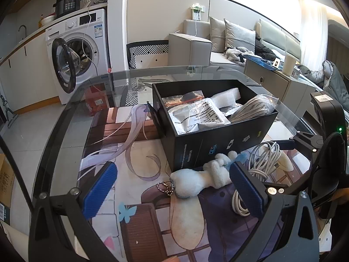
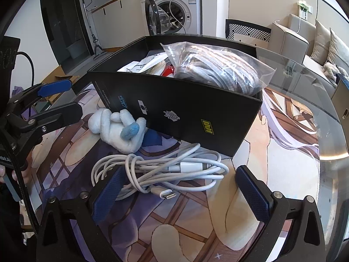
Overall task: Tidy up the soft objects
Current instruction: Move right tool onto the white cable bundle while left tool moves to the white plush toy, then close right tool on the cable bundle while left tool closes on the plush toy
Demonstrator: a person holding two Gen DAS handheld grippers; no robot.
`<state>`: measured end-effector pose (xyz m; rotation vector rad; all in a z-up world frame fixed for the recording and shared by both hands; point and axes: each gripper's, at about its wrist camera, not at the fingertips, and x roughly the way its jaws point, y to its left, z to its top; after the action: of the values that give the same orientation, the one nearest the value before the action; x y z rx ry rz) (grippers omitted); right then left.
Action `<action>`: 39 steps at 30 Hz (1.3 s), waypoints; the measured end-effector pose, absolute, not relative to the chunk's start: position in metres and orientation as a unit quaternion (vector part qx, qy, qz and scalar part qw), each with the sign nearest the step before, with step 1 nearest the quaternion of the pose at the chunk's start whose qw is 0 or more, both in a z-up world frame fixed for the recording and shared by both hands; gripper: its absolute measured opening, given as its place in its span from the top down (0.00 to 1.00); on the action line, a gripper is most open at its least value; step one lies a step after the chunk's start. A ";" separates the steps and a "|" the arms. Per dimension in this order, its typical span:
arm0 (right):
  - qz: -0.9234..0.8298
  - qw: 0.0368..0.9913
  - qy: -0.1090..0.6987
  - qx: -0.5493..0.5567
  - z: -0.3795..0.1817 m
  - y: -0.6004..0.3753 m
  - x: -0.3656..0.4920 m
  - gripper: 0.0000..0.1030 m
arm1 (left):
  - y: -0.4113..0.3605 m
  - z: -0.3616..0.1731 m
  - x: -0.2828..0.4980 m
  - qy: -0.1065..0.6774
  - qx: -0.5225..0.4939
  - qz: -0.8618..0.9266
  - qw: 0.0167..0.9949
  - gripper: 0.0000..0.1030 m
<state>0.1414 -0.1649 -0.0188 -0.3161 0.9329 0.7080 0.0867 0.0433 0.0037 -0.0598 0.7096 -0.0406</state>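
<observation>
Gripper over printed mat, seemingly glass-topped.

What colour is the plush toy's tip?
Light blue, on the white plush toy; clearest in the right wrist view.

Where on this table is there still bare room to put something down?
The printed mat lies bare left of the black box, out to the glass table's rim. It is crowded in front of the box: the white plush toy and the coiled white cable lie close together there. The box itself is full of bags.
</observation>
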 end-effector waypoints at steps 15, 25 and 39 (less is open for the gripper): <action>0.366 0.817 0.432 -0.110 -0.010 -0.184 0.141 0.26 | 0.044 0.003 0.086 0.347 -0.029 -0.020 0.937 0.00; 0.366 0.827 0.417 -0.088 0.004 -0.217 0.134 0.26 | 0.043 0.003 0.086 0.351 -0.031 -0.027 0.935 0.00; 0.360 0.843 0.392 -0.077 0.032 -0.246 0.135 0.26 | 0.024 -0.015 0.097 0.396 -0.061 -0.056 0.915 0.00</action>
<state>0.1349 -0.2465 0.0319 -0.1618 0.8275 0.7603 0.0966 0.0240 -0.0150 -0.1261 0.8149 -0.1161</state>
